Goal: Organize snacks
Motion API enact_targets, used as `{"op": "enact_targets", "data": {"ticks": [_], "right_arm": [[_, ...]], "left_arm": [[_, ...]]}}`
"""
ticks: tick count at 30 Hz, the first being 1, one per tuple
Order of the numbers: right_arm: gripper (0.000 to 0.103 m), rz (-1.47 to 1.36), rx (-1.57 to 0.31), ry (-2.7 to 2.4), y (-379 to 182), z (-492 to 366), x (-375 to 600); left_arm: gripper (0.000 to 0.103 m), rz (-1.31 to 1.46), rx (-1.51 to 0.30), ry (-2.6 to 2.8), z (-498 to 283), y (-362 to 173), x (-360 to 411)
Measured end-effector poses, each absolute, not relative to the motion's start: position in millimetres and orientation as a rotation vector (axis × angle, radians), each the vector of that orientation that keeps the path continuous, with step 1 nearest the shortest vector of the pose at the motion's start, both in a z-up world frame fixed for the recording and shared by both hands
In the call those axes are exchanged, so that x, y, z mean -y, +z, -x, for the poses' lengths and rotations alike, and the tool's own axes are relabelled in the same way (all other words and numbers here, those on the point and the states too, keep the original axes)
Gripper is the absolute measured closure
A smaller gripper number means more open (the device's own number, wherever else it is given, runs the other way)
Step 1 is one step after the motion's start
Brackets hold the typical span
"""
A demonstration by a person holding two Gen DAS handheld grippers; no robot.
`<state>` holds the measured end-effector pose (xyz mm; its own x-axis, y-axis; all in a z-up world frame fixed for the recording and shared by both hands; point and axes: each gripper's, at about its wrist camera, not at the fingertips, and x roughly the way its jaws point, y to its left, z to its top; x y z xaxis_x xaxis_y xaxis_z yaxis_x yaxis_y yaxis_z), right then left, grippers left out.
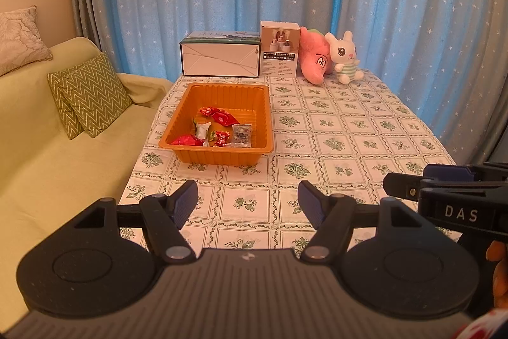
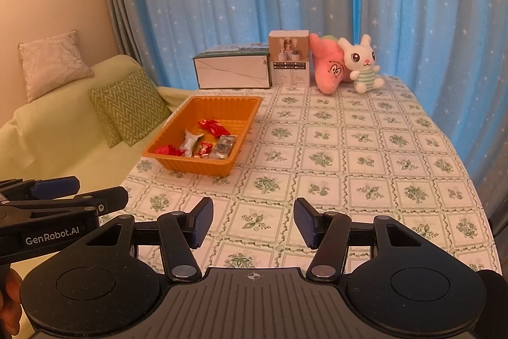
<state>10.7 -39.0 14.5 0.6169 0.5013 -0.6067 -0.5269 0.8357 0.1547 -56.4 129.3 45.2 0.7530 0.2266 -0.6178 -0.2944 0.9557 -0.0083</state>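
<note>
- The snacks [image 1: 219,129] all lie inside the orange tray [image 1: 222,154], left of centre in both views, on the green-patterned tablecloth [image 1: 349,129]; I see no wrapper loose on the cloth, so by my reading the sorting is either done or has yet to move on to arranging what is in the tray.
- Risk one — the tray looks light and thin-walled. A gripper reaching in at a slant could catch the near rim and tip or slide it toward the table's left edge, next to the sofa [image 1: 63,154].
- Risk two: the wrappers overlap — red foil packets [image 2: 211,126], a white one [image 2: 190,142], a clear packet [image 2: 223,146]. Closing on one may drag a neighbour up and drop it outside.
- Risk three: the foil is slick and crinkly, so a shallow pinch may slip off.
- The two grippers sit close side by side low in each frame; swinging one toward the tray could knock the other.
- Left gripper [image 1: 247,205]: jaws spread well apart, nothing between the blue pads [image 1: 185,204], touching nothing, hovering above the cloth.
- Right gripper [image 2: 252,221]: likewise released, about half-spread, empty, clear of tray and cloth.
- The boxes [image 1: 222,59] and plush toys [image 1: 330,56] at the upper centre stand well apart from all this.
</note>
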Motion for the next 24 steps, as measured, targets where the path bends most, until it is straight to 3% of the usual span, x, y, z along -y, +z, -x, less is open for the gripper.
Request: {"op": "enact_targets", "data": {"ticks": [24], "right_arm": [[0.047, 0.037, -0.691, 0.590, 14.0, -12.7, 39.4]], "left_arm": [[0.035, 0.116, -0.662, 0.276, 54.0, 43.1, -130.2]]}}
